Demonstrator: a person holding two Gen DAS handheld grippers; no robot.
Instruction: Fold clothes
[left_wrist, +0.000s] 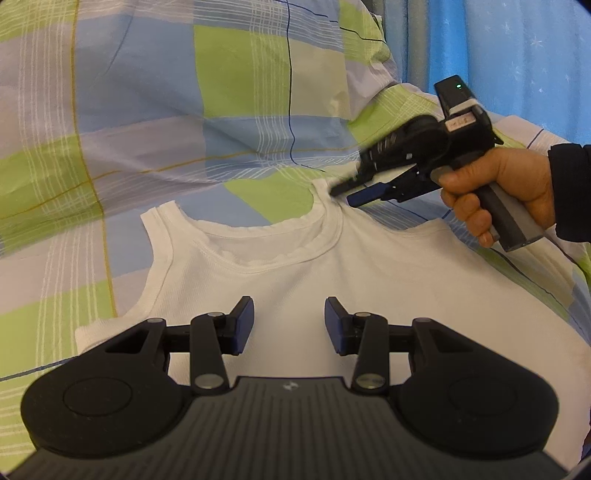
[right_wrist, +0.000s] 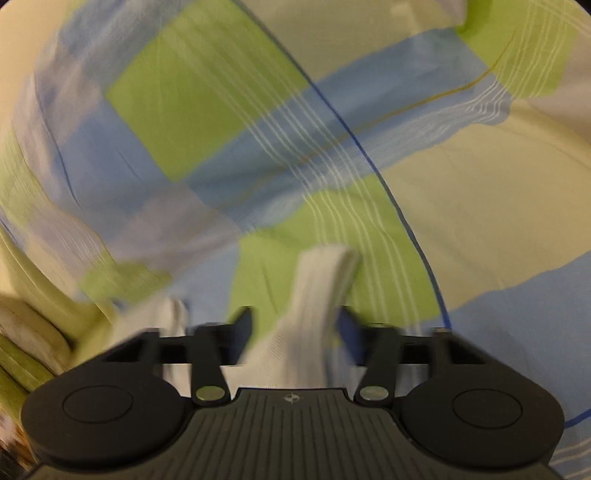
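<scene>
A white tank top lies flat, front up, on a plaid bed sheet, its neckline pointing away from me. My left gripper hovers over the chest of the top, open with nothing between its fingers. A hand holds my right gripper at the top's right shoulder strap. In the blurred right wrist view that strap runs up between the fingers of the right gripper, which stand wide apart. The other strap shows faintly at the left.
Plaid bedding in green, blue and lilac is heaped up behind the top. A blue starred curtain or wall stands at the far right. A dark sleeve enters from the right edge. Greenish folded fabric sits at the lower left.
</scene>
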